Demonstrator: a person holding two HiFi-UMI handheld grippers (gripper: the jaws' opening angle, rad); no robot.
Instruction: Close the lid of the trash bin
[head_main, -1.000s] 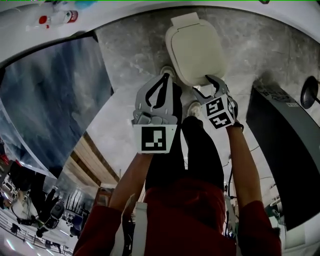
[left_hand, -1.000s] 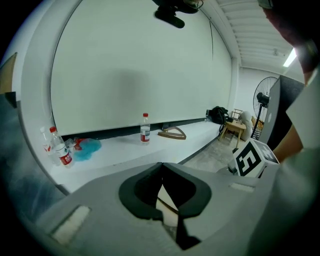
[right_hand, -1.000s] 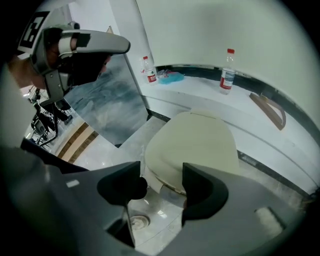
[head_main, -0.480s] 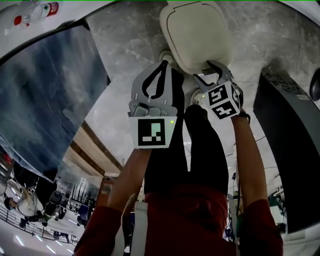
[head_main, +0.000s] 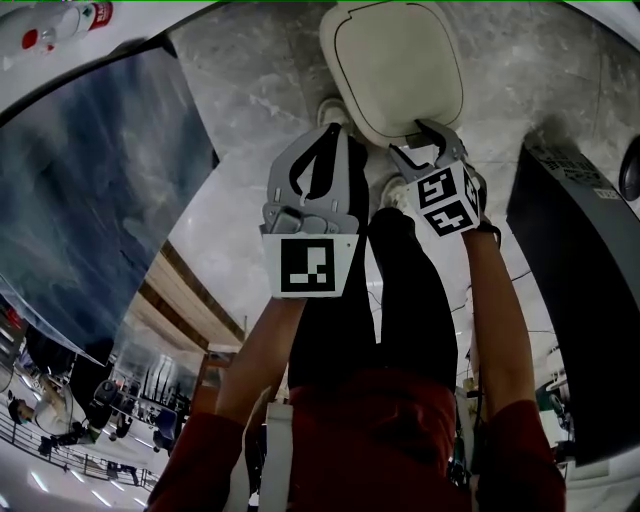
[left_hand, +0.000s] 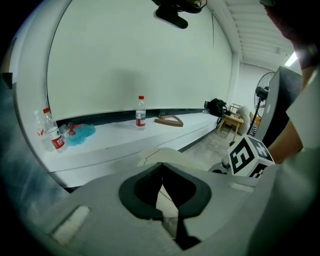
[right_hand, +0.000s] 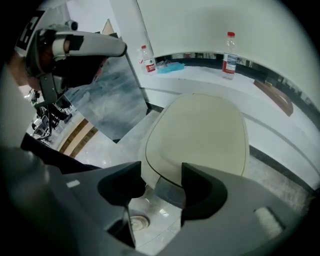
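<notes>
Bin lid (head_main: 395, 70) lies flat at 12 o'clock; nothing has moved in the last half second.

A second ago the lid sat lower in the head view, so you leaned in, then held. Your right gripper (head_main: 415, 140) stays at the lid's 6 o'clock edge with its jaws apart. That edge and a grey tab (right_hand: 170, 192) under it show between them; whether they touch, I can't tell. Your left gripper (head_main: 327, 135), at the lid's 7 o'clock, has its jaws together on nothing. Grey floor (head_main: 250, 90) lies all round, with a dark panel (head_main: 90, 180) at 9 o'clock and a black cabinet (head_main: 580, 270) at 3 o'clock. Reading: the lid looks seated, so the closing is likely done or in its last press.
</notes>
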